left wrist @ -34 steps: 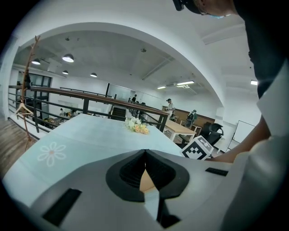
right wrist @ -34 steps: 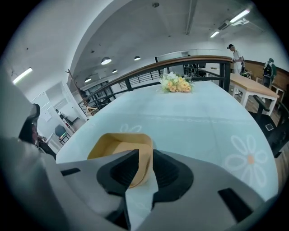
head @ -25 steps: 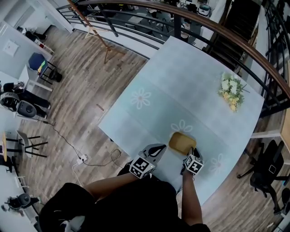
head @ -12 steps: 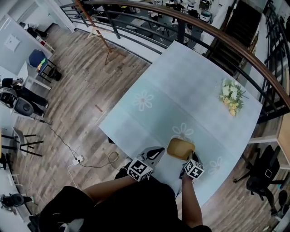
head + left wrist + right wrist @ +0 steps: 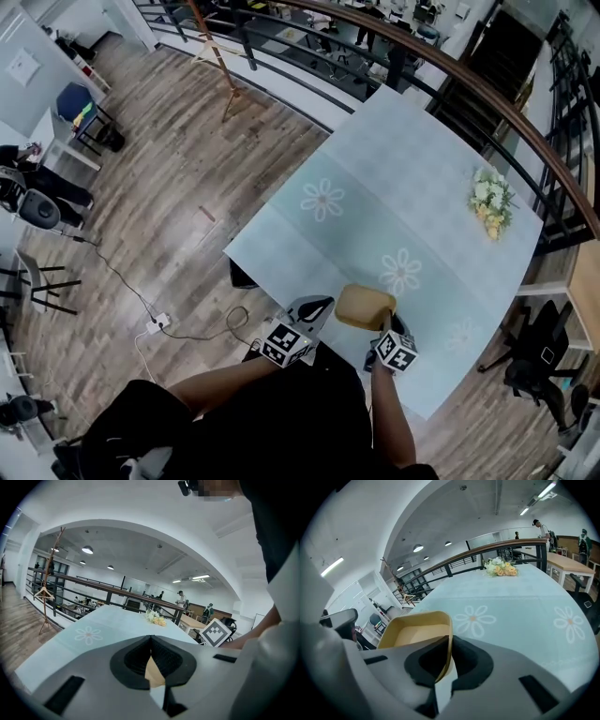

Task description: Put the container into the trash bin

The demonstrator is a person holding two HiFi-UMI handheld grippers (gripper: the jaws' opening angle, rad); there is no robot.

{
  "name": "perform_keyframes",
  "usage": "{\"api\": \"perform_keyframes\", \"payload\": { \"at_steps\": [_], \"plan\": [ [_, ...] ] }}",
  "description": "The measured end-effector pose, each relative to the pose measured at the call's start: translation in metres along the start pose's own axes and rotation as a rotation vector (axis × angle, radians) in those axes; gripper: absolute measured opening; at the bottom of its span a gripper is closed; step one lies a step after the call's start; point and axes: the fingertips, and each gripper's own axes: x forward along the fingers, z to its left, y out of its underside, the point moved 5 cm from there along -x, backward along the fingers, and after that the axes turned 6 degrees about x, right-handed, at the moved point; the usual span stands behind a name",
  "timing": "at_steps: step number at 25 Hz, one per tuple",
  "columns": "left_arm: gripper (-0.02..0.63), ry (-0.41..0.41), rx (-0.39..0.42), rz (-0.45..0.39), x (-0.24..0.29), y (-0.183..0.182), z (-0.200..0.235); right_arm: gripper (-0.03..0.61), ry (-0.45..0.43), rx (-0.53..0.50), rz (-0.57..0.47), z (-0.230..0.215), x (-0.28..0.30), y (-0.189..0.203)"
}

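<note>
Open office: railing [image 5: 525, 101], desks [image 5: 571, 562], swivel chair [image 5: 532, 364].

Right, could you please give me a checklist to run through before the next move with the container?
1. Right claw shut on the container wall: ok.
2. Container empty inside: ok.
3. Left claw shut, nothing gripped at its tips: ok.
4. Trash bin located: cannot tell; only a dark shape by the table edge.
5. Flowers well away from the container: ok.
</note>
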Motion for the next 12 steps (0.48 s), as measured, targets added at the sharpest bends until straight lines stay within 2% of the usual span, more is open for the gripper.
{"api": "perform_keyframes", "payload": {
  "at_steps": [8,12],
  "plan": [
    [0.015,-0.049,-0.030,-0.050,-0.080,0.010,0.055,0.040,-0.048,-0.057,0.020,0.103,0.002,0.036],
    [0.014,-0.112,-0.064,-0.067,-0.129,0.019,0.092,0.040,-0.084,-0.113,0.041,0.162,0.013,0.048]
  ]
}}
